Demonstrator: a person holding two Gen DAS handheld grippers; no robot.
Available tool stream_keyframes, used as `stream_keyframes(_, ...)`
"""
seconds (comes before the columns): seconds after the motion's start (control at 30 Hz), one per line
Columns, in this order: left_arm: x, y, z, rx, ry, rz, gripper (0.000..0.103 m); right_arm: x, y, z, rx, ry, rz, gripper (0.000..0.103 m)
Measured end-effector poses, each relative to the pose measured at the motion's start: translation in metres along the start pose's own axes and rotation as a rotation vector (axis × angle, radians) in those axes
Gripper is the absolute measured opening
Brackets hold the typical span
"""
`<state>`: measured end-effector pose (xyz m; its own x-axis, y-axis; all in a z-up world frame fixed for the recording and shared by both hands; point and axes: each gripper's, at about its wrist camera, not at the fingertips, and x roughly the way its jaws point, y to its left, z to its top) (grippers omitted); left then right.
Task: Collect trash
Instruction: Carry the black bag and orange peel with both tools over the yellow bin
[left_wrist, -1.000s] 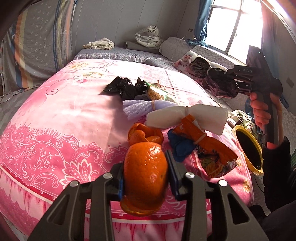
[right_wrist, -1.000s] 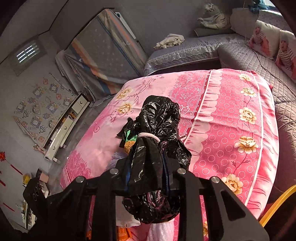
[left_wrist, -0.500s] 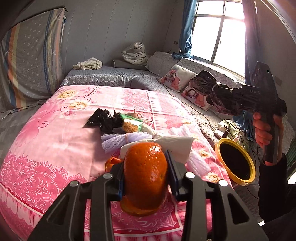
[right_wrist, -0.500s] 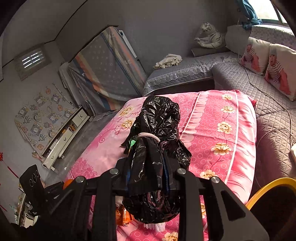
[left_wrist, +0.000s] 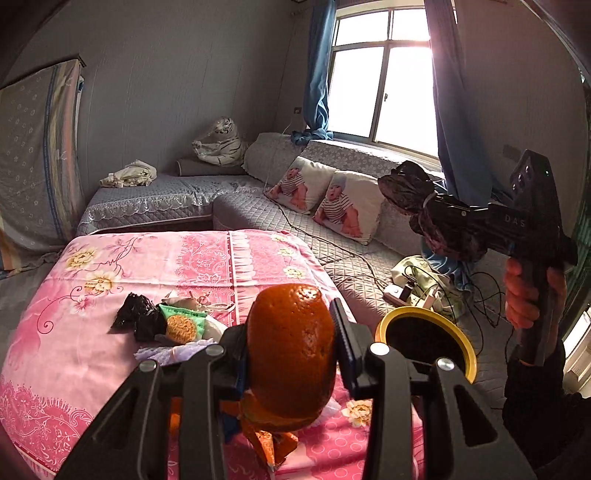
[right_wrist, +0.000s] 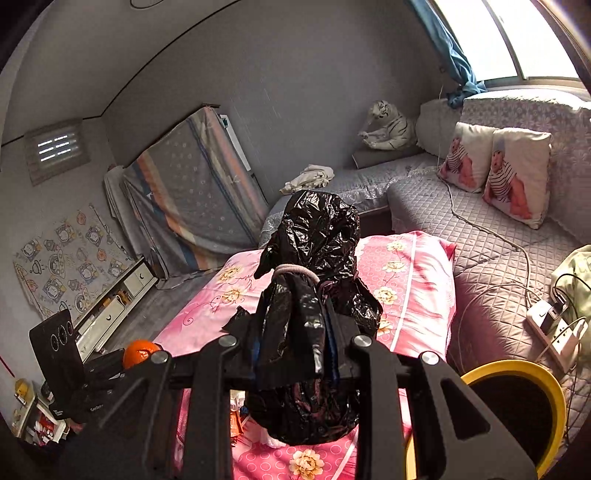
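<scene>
Currently left gripper (left_wrist: 291, 354) pinched the orange peel (left_wrist: 290, 350), right gripper (right_wrist: 295, 339) clamped the tied black bag (right_wrist: 314, 291); both were off the pink bed (left_wrist: 110, 258), near its right edge, beside the yellow-rimmed bin (left_wrist: 424, 336).

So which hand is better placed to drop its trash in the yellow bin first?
Probably the left. In its view the left gripper holds the orange peel right beside the yellow bin; the right gripper holds its black bag higher and farther.
</scene>
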<state>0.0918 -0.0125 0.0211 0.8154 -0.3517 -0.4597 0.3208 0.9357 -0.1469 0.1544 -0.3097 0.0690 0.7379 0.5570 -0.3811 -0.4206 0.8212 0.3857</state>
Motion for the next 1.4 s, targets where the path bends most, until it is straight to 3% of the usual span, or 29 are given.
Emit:
stream_keyframes(0.4, 0.032, -0.06, 0.029, 0.055, -0.036, -0.105, 0.035, -0.067, -0.045, -0.002, 0.065, -0.13, -0.103, 0.025)
stream_keyframes(0.6, 0.062, -0.091, 0.034, 0.097, -0.033, -0.15, 0.035, -0.082, -0.071, -0.009, 0.107, -0.162, -0.17, 0.025)
stream_keyframes(1.0, 0.138, -0.158, 0.015, 0.164, 0.088, -0.291, 0.035, -0.086, -0.147, -0.052, 0.264, -0.121, -0.323, 0.025)
stream_keyframes(1.4, 0.201, -0.205, -0.024, 0.215, 0.242, -0.312, 0.035, -0.075, -0.207, -0.099, 0.394, -0.04, -0.386, 0.025)
